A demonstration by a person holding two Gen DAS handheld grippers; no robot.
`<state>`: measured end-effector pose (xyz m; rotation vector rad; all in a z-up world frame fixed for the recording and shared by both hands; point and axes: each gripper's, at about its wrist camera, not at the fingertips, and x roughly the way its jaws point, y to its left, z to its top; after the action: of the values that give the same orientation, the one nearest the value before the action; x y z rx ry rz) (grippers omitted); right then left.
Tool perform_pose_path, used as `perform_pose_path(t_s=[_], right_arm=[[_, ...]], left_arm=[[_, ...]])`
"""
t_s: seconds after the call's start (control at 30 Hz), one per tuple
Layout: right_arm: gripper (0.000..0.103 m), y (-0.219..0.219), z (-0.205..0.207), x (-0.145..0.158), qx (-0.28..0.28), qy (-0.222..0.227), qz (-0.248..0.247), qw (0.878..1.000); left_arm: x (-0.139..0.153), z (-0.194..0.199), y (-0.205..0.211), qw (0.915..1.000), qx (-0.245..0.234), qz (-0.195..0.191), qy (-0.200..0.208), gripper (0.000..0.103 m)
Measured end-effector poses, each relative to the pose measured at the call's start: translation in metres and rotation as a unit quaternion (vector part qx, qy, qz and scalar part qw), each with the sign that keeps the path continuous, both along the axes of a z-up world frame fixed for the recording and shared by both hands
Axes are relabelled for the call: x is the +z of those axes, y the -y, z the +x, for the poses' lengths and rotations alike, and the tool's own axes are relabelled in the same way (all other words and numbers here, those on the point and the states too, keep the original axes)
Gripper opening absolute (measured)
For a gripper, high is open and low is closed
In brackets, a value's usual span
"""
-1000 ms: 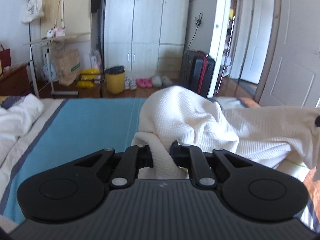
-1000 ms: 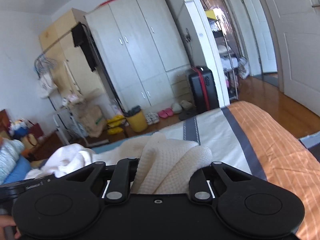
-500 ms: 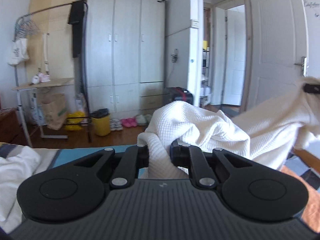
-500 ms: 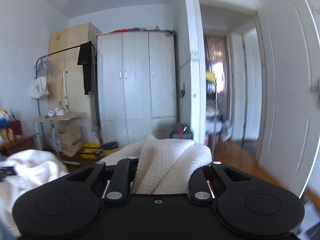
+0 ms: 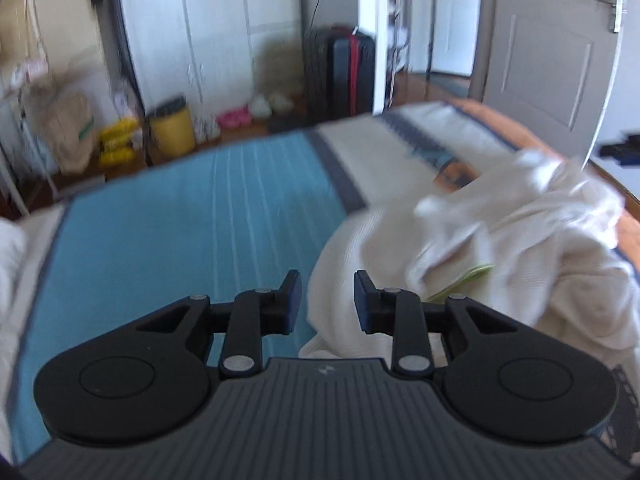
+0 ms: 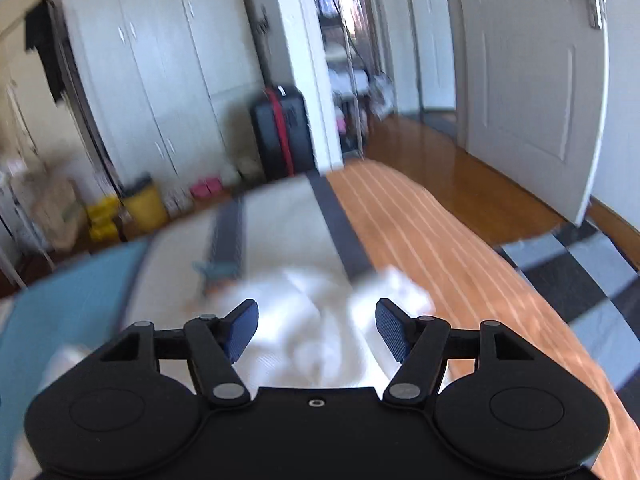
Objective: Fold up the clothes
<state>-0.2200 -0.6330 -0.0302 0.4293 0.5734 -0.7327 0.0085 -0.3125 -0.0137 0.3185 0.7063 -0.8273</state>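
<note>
Cream waffle-knit garment point(image 5: 500, 240) crumpled | left tongs point(image 5: 328, 298), right tongs point(image 6: 316, 330) just opening, unclamped

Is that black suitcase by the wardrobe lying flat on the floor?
No, the suitcase stands upright on the wooden floor, between the white wardrobe and the doorway, in the right wrist view.

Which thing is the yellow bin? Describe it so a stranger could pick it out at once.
Start at the tall white wardrobe facing the foot of the bed. On the wooden floor at its base, left of the pink slippers, stands the yellow bin. It alone is a squat yellow tub with a dark rim, unlike the flat yellow packets beside it.
</note>
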Motion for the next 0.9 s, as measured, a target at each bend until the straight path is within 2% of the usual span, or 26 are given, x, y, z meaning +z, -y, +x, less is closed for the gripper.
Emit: perform_pose_path(t_s=[0.07,0.13,0.2,0.27,0.37,0.43,0.53,0.57,0.7,0.77,0.83,0.9], right_arm=[[0.07,0.005,-0.012,-0.005,0.0,-0.005,0.027,1.0],[0.07,0.009,-0.027,-0.005,-0.001,0.037,0.07,0.997],[0.07,0.009,-0.033,-0.006,0.012,0.068,0.12,0.99],[0.07,0.003,-0.025,-0.007,0.033,0.083,0.165,0.982],[0.07,-0.015,-0.008,-0.011,0.075,0.086,0.207,0.972],[0.07,-0.022,0.003,-0.015,0.094,0.087,0.237,0.963],[0.075,-0.024,0.012,-0.03,0.095,0.101,0.281,0.95],[0.078,-0.022,0.013,-0.035,0.09,0.108,0.294,0.945],[0.078,-0.011,0.016,-0.053,0.059,0.142,0.318,0.936],[0.078,-0.007,0.015,-0.057,0.043,0.153,0.311,0.937],[0.078,-0.004,0.016,-0.059,0.044,0.164,0.312,0.935],[0.079,-0.004,0.018,-0.06,0.055,0.176,0.324,0.928]], left_arm=[[-0.009,0.008,0.004,0.9996,-0.015,-0.009,-0.022,0.028],[-0.016,0.008,0.009,0.9987,-0.034,-0.029,-0.023,0.036],[-0.024,0.001,0.013,0.9973,-0.048,-0.05,-0.023,0.047],[-0.032,-0.001,0.016,0.9958,-0.056,-0.059,-0.042,0.048],[-0.039,-0.005,0.015,0.9942,-0.055,-0.059,-0.07,0.051],[-0.042,-0.006,0.016,0.9946,-0.057,-0.052,-0.069,0.053],[-0.046,-0.005,0.015,0.9937,-0.062,-0.064,-0.068,0.058],[-0.048,-0.003,0.015,0.9915,-0.07,-0.074,-0.082,0.059],[-0.055,0.009,0.019,0.981,-0.086,-0.107,-0.137,0.059],[-0.057,0.01,0.023,0.9825,-0.086,-0.107,-0.125,0.059],[-0.059,0.011,0.032,0.9882,-0.092,-0.089,-0.084,0.059],[-0.061,0.009,0.04,0.9928,-0.1,-0.057,-0.035,0.06]])
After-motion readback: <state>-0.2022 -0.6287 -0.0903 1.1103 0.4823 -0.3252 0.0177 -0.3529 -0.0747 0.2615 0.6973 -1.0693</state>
